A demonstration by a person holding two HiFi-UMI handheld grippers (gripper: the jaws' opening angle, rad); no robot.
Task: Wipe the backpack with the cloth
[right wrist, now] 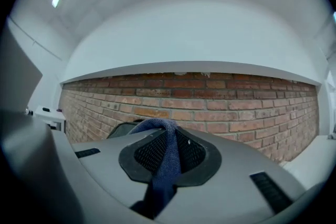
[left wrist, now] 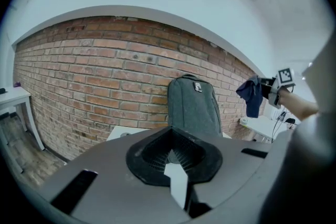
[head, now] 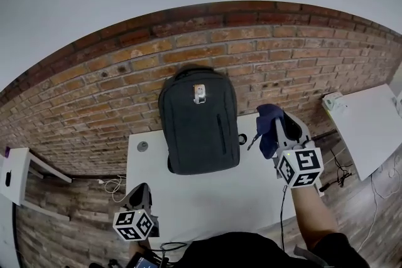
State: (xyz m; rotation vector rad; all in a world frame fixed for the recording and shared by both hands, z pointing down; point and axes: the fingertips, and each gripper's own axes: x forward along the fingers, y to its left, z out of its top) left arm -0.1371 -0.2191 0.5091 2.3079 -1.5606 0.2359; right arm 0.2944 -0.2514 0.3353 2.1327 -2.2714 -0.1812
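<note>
A dark grey backpack point(head: 198, 119) stands upright on the white table point(head: 207, 198), leaning against the brick wall; the left gripper view shows the backpack point(left wrist: 193, 105) straight ahead. My right gripper point(head: 276, 130) hovers just right of the backpack, shut on a blue cloth point(head: 267, 125) that hangs from its jaws and is not touching the bag. In the right gripper view the cloth point(right wrist: 167, 165) drapes between the jaws of my right gripper point(right wrist: 169, 149), and the backpack's top point(right wrist: 122, 129) peeks in at left. My left gripper point(head: 139, 196) is low at the table's front left corner, jaws together and empty point(left wrist: 172, 155).
A round cable grommet point(head: 142, 146) sits in the table left of the backpack, and a small black object point(head: 242, 139) lies by the bag's right side. Another white table point(head: 370, 128) stands at right, a white desk point(head: 16, 172) at left. Cables point(head: 339, 176) lie on the floor.
</note>
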